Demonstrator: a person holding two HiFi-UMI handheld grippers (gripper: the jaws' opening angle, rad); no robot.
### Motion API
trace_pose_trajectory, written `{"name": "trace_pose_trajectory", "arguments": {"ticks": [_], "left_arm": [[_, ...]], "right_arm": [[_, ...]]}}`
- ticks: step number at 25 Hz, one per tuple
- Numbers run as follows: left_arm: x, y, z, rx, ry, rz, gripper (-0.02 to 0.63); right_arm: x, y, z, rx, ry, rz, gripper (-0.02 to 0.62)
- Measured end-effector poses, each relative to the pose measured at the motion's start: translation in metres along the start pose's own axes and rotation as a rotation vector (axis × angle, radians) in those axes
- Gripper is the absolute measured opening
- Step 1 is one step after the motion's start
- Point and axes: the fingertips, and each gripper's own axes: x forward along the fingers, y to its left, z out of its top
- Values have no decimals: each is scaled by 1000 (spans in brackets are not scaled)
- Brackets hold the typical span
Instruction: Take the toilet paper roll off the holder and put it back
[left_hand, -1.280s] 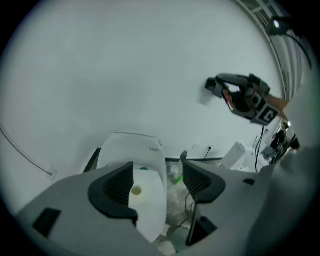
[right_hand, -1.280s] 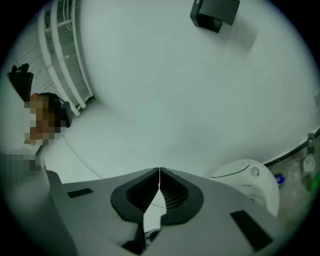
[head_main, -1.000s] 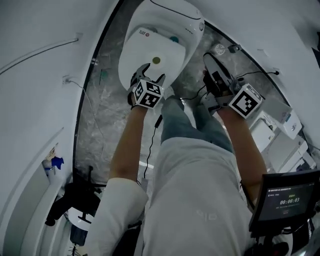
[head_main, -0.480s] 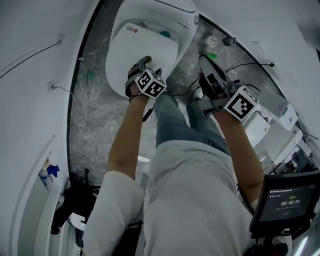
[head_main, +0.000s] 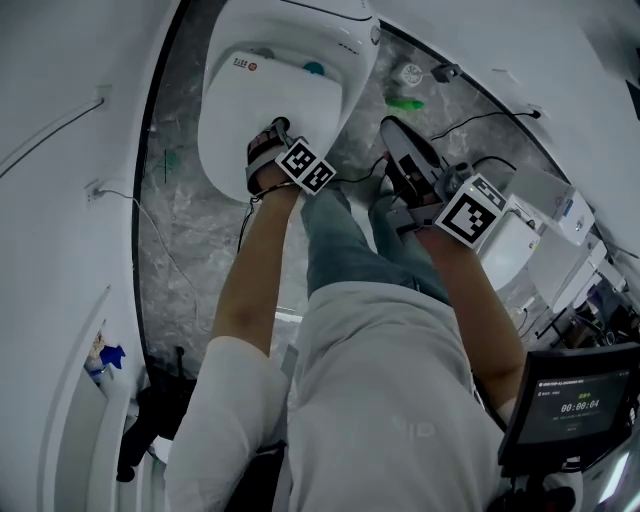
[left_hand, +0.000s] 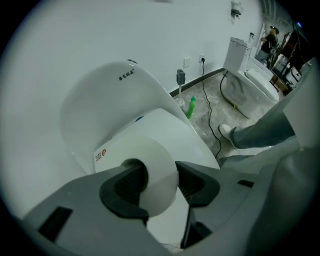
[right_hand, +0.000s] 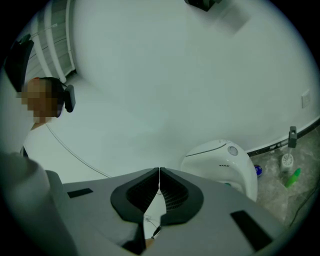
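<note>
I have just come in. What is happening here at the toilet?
A person stands over a toilet with a claw in each hand. The left claw is closing on a toilet paper roll in front of the toilet lid, one jaw in its core, the other outside. The right claw is shut and empty.

Grey marbled floor (head_main: 200, 240) carries a white toilet (head_main: 300, 50) set against the wall. Beside it lie a green bottle (head_main: 405, 102) and black cables (head_main: 500, 118), with a person's white shoe (left_hand: 226, 131) nearby.
</note>
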Motion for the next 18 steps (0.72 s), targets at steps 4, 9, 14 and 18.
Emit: {"name": "trace_pose_trajectory", "arguments": {"ticks": [4,9,14,18], "left_arm": [[-19,-3,11,-1,-1,40,184],[-43,-1,11,-111,-34,53,175],[-73,13,11,-287,-144,50,175],[-117,31,32,-444,-300,36,173]], "right_arm": [[-24,8,8,-6,-13,-1,11],[-44,18,19,-7,-31,7,11],[-42,17,24,-3,-51,17,11],[-43,15,33,-2,-77,31,11]]}}
